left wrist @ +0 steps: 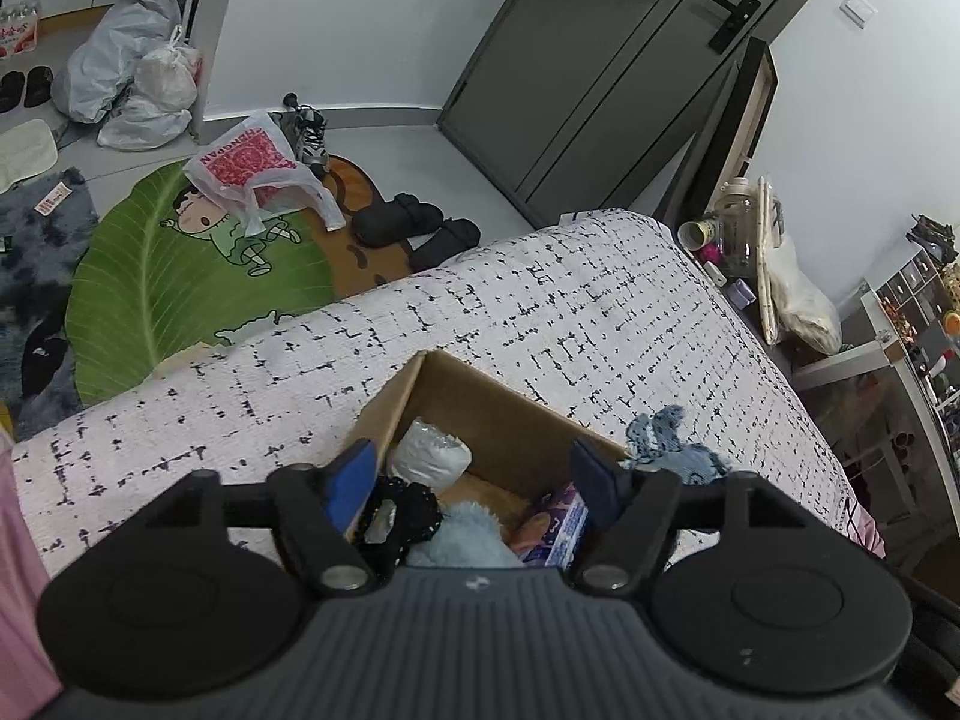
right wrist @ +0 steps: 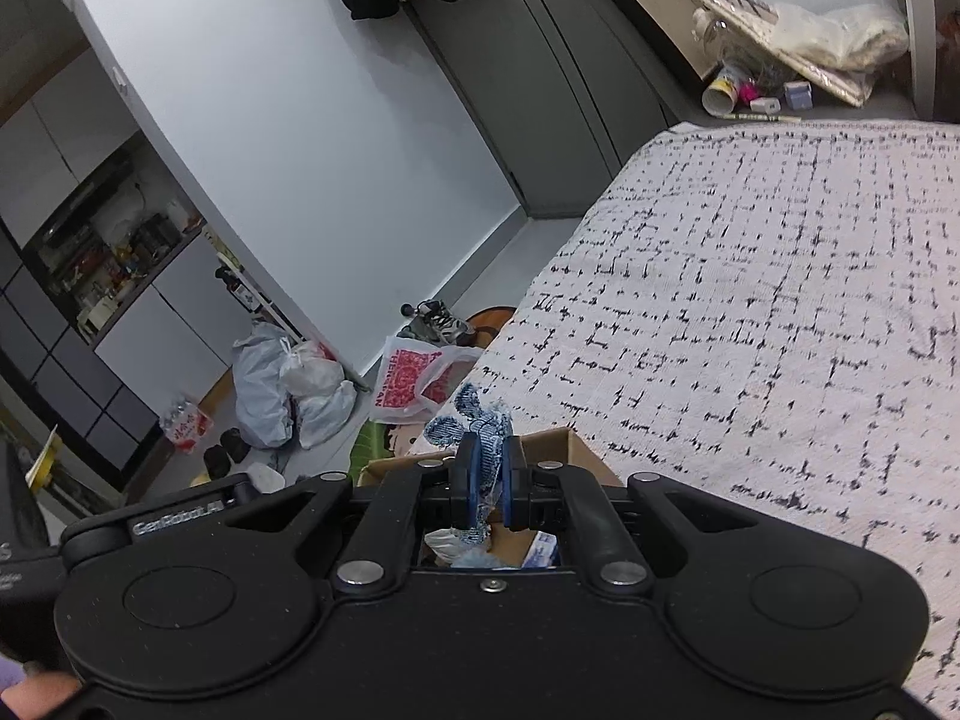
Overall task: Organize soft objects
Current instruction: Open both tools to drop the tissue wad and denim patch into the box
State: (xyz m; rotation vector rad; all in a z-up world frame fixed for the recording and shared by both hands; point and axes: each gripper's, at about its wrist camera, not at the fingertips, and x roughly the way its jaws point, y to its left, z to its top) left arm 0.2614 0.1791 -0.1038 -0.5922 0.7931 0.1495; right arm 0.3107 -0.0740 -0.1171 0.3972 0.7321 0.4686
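A cardboard box (left wrist: 480, 414) stands on the bed with the white, black-flecked cover (left wrist: 540, 312). Inside lie a white pouch (left wrist: 429, 450), a black lacy piece (left wrist: 399, 516), a pale blue fluffy item (left wrist: 462, 534) and a purple packet (left wrist: 555, 525). My left gripper (left wrist: 474, 474) is open and empty just above the box. My right gripper (right wrist: 487, 468) is shut on a blue denim scrap (right wrist: 474, 420), held over the box rim (right wrist: 558, 441). The scrap also shows at the box's right edge in the left wrist view (left wrist: 672, 444).
The bed cover (right wrist: 750, 330) stretches to the right. On the floor lie a green leaf rug (left wrist: 180, 276), a red-printed plastic bag (left wrist: 252, 162), black slippers (left wrist: 414, 228), sneakers (left wrist: 309, 132) and white bags (left wrist: 132, 72). A grey door (left wrist: 600, 60) and clutter (left wrist: 750, 240) stand beyond.
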